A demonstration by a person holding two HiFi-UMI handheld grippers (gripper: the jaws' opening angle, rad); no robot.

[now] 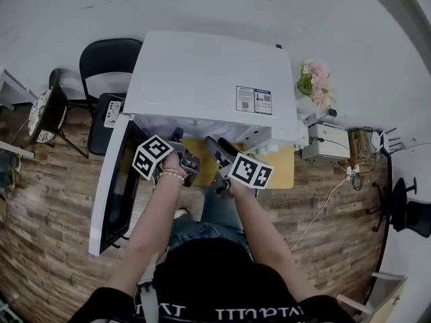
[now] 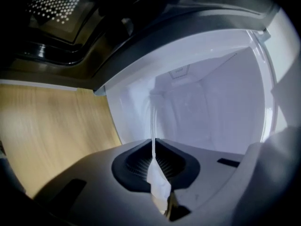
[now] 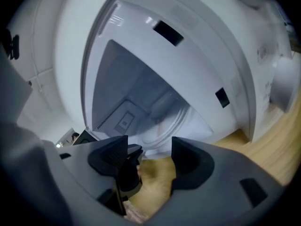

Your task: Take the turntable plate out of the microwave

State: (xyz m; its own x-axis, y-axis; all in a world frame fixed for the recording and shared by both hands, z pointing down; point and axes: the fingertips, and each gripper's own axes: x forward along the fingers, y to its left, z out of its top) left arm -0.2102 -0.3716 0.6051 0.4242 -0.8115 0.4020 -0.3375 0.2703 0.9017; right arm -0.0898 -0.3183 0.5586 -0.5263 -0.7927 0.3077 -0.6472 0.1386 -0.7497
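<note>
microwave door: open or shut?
Open. The door stands swung out left of the microwave, and both gripper views look into the cavity.

Glossy wht microwave (image 1: 209, 79), clr glass turntable plate (image 2: 157, 178), matt pale wood tabletop (image 2: 51, 131)

Right gripper (image 3: 150, 150) — jaws wide apart — faces the open microwave's (image 3: 197, 41) white cavity.

A sticker (image 1: 254, 100) on the microwave (image 1: 202, 79) top and shirt lettering (image 1: 222, 313) are both illegible
</note>
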